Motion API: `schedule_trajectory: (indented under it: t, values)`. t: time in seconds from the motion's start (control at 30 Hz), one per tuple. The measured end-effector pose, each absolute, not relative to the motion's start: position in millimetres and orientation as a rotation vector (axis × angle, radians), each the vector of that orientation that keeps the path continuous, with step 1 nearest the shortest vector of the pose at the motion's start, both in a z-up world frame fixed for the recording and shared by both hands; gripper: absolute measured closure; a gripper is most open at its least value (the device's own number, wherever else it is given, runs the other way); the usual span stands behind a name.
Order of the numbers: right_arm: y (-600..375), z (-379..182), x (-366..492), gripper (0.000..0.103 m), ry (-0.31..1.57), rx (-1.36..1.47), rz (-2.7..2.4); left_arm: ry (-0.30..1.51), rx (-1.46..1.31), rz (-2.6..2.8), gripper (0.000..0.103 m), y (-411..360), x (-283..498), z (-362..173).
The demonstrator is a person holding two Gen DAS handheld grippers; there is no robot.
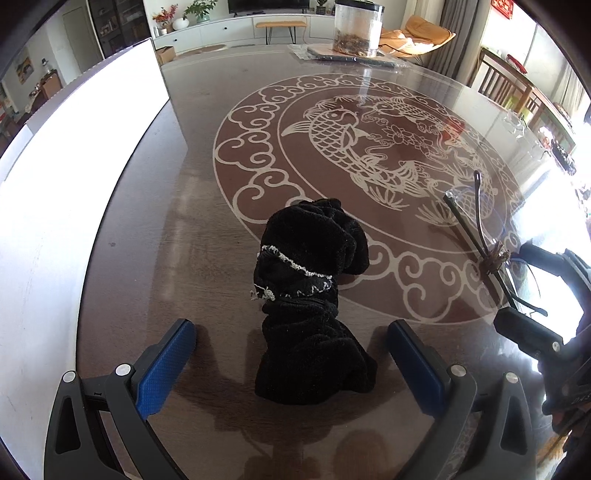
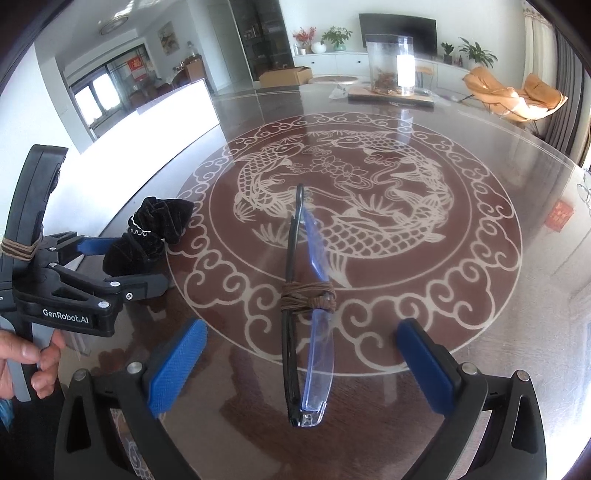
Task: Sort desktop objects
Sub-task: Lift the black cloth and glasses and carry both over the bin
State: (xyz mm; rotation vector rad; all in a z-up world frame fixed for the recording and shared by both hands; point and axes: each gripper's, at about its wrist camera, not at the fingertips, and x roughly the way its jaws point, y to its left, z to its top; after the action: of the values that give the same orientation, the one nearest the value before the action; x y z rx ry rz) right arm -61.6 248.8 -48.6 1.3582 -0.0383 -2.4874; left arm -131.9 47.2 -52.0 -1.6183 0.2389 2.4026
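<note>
Both tools gape: left tool [image 1: 291, 354] straddles the black velvet pouch [image 1: 314, 295]; right tool [image 2: 303, 362], beside the pouch, straddles cord-bound glasses [image 2: 306, 295], which may skid on the glossy table [image 2: 443, 332].

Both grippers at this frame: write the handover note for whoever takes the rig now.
Left gripper: open, fingers either side of the black velvet pouch on the table, not closed on it.
Right gripper: open, straddling the folded glasses, bound with brown cord, lying flat.
Done: nothing gripped or sorted as far as visible.
Left: close on each item, lift, and place; no sorting destination is evident. A clear jar stands at the far edge.
</note>
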Motion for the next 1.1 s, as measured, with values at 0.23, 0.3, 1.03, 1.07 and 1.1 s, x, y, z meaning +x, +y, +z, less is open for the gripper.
schedule_trajectory:
  t: [0.23, 0.3, 1.03, 1.07, 1.1]
  values:
    - [224, -44, -80, 0.062, 0.308, 1.413, -2.375, 0.288, -1.508, 2.386, 0.046, 60, -138, -40]
    - [225, -41, -81, 0.073, 0.315, 1.444, -2.37, 0.232, -1.491, 2.403, 0.071, 56, -137, -33]
    - [39, 132, -121, 0.074, 0.107, 1.016, -2.189, -0.182, -1.236, 2.885, 0.071, -210, -76, 132]
    - [13, 136, -124, 0.074, 0.118, 0.991, -2.165, -0.208, -1.271, 2.904, 0.071, -228, -79, 129]
    - [-12, 138, -128, 0.073, 0.132, 0.97, -2.145, -0.234, -1.31, 2.917, 0.071, -247, -82, 123]
